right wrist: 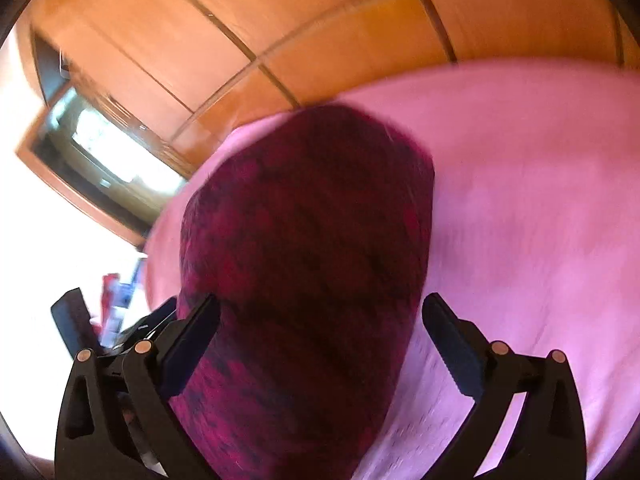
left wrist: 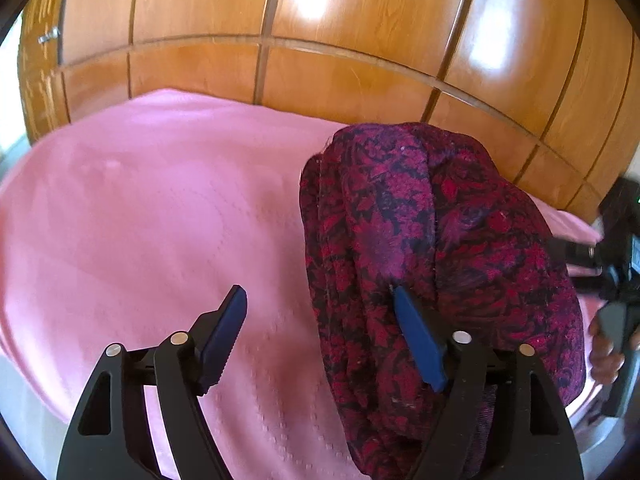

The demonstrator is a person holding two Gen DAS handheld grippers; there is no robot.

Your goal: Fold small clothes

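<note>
A dark red and purple floral garment (left wrist: 432,248) lies folded in a long bundle on the pink bed cover (left wrist: 160,220). My left gripper (left wrist: 320,312) is open; its right finger (left wrist: 416,340) rests against the garment's left edge and its left finger (left wrist: 224,332) hangs over the bare cover. In the blurred right wrist view the garment (right wrist: 312,260) fills the middle. My right gripper (right wrist: 320,328) is open, its fingers astride the near end of the bundle, the left finger (right wrist: 196,340) touching the cloth. The right gripper also shows at the left wrist view's right edge (left wrist: 620,288).
A glossy wooden panelled wardrobe (left wrist: 340,40) stands right behind the bed. A bright window or mirror (right wrist: 100,152) with a wooden frame shows at the left in the right wrist view. The pink cover (right wrist: 540,200) stretches to the right of the garment.
</note>
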